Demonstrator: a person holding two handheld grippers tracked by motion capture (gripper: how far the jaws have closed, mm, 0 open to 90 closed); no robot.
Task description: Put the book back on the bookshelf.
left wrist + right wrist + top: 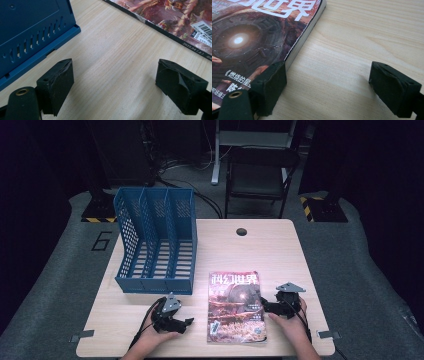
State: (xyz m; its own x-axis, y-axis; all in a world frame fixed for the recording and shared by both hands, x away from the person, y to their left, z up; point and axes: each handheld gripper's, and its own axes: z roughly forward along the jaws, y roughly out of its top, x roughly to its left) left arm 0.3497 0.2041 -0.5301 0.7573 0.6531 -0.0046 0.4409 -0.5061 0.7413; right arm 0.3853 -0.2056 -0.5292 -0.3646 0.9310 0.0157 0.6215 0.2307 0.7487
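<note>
Magazine (pixel 236 306) — glossy softcover with a red-brown sci-fi cover and white Chinese title — lies flat on the pale wood-grain table (pixel 270 247), between the two grippers, cover up, spine side toward the left gripper.

Right gripper (pixel 271 306): jaws spread wide, nothing between them. In the right gripper view one black foam pad (pixel 270 86) sits at the magazine's page edge (pixel 304 37), the other pad out over bare wood. Looks staged to slide a jaw under that edge — page side is the one that lifts, so the approach makes sense. Can't tell if the near pad touches the cover or just overlaps it in view.

Left gripper (pixel 186 322): jaws also spread, empty, just beside the magazine's left edge and pointed at it. In the left gripper view the barcode corner (pixel 203 31) lies ahead-right of the jaws, apart from them. Likely there to brace or take the spine once the right side comes up.

Blue perforated plastic three-slot file holder (pixel 157 240) stands ahead of the left gripper, open slots up, all slots empty — judged destination.
</note>
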